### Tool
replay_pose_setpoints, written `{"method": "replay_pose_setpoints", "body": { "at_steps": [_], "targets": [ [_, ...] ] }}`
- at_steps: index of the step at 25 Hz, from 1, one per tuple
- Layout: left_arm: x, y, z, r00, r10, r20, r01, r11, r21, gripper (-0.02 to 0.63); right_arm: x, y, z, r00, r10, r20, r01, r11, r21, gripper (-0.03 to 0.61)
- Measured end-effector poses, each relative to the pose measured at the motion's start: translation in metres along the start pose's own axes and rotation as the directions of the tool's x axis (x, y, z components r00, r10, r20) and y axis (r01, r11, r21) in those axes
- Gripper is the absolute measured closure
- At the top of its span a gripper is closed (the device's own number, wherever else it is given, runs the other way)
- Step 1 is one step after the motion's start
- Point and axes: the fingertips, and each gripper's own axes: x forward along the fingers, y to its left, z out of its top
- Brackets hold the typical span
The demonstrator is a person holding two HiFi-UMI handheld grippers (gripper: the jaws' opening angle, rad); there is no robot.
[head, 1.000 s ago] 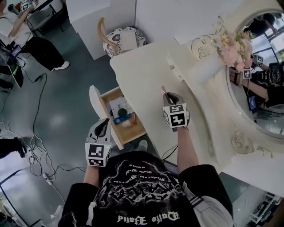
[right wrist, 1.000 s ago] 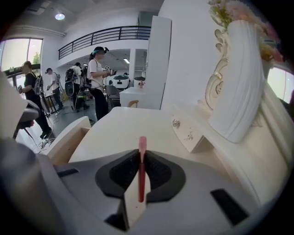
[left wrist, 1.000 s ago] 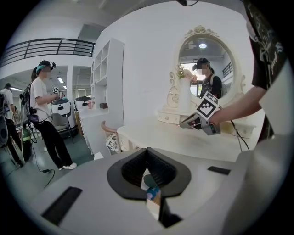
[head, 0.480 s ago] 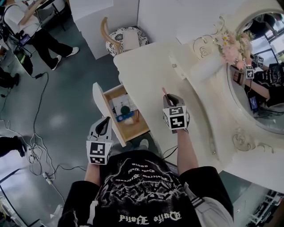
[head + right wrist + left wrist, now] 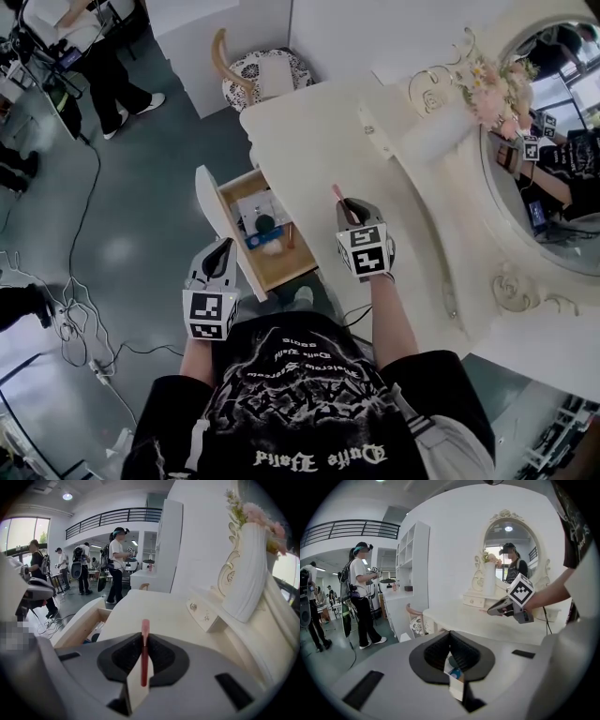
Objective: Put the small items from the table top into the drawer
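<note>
Your right gripper [image 5: 349,208] has drifted slightly left toward the open drawer [image 5: 212,212], and its jaws are clamped on a thin red stick [image 5: 337,196] that pokes out past the tips, over the table [image 5: 309,141] near its drawer-side edge. Your left gripper [image 5: 225,247] hovers just outside the drawer's front panel, by the near end, with its jaws pressed together and nothing between them. Inside the drawer lie a dark round item [image 5: 265,223], a blue item [image 5: 258,240] and some white pieces.

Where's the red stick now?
The red stick is clamped in the right tongs, right of centre in head view, over the table top beside the open drawer.
</note>
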Motion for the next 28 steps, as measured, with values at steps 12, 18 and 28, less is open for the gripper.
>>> {"method": "replay_pose_setpoints", "body": {
  "at_steps": [12, 18, 28],
  "targets": [
    [-0.012, 0.004, -0.009, 1.0, 0.027, -0.003, -0.027, 0.999, -0.019, 0.598, -0.003, 0.059, -0.001, 0.992, 0.127, 0.016, -0.125, 0.989, -0.077, 0.526],
    [-0.02, 0.009, -0.012, 0.999, 0.038, 0.001, -0.038, 0.999, -0.02, 0.598, -0.005, 0.09, 0.003, 0.982, 0.187, 0.026, -0.183, 0.977, -0.109, 0.526],
    [-0.03, 0.019, -0.02, 0.999, 0.052, -0.005, -0.052, 0.998, -0.032, 0.598, -0.007, 0.14, 0.005, 0.962, 0.272, 0.005, -0.267, 0.947, -0.18, 0.526]
  ]
}}
